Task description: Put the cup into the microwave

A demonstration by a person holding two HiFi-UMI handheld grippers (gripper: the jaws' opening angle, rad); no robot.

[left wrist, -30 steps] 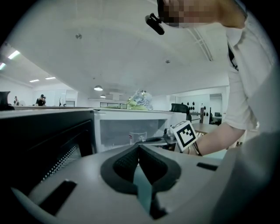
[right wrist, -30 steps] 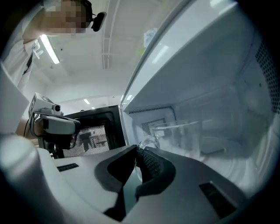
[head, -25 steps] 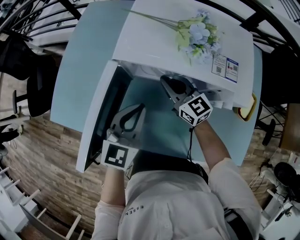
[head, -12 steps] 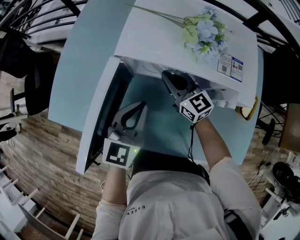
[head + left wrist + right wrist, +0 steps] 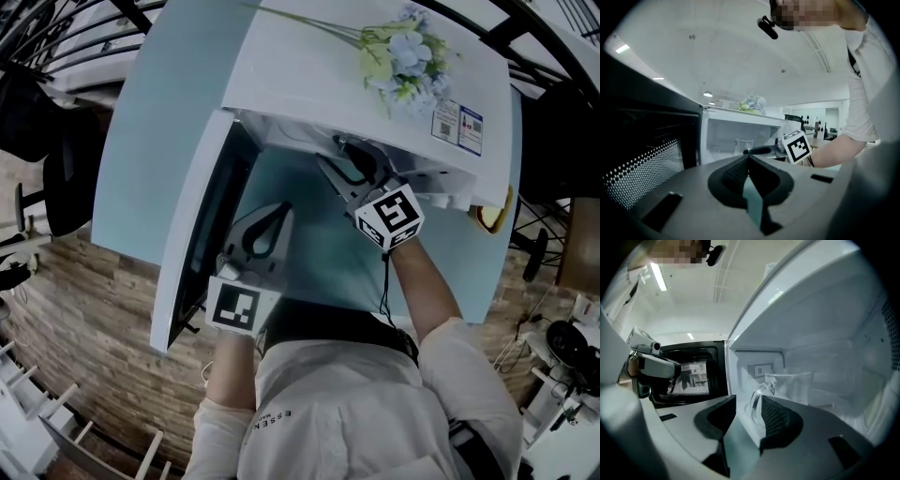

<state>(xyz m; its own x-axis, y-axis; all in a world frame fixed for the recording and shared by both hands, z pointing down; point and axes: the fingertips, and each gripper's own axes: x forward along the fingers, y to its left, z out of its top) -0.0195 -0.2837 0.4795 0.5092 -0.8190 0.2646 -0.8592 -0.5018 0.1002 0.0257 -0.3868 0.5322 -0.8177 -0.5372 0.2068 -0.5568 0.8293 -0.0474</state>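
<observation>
Head view, items on the table (image 5: 155,122)?
– One white microwave (image 5: 328,66), door (image 5: 202,225) swung open to its left. One bunch of flowers (image 5: 403,61) lying on top. Two tools: right tool (image 5: 342,155) reaching into the opening, left tool (image 5: 281,208) held just beside the open door, outside the cavity.
Right gripper view, contents?
– One clear glass cup (image 5: 792,383) with a handle, upright on the floor of the cavity. Right tool: jaws spread, having just been opening. The handle shows in the gap between them, no pad pressing on it.
Left gripper view?
– Left tool: jaws pressed together, nothing between them. Beyond the tips, the open cavity with the cup inside and the right tool alongside it. Dark door with a dotted mesh window at the left.
Cup's place, in short?
– Inside the microwave, standing free of both tools
</observation>
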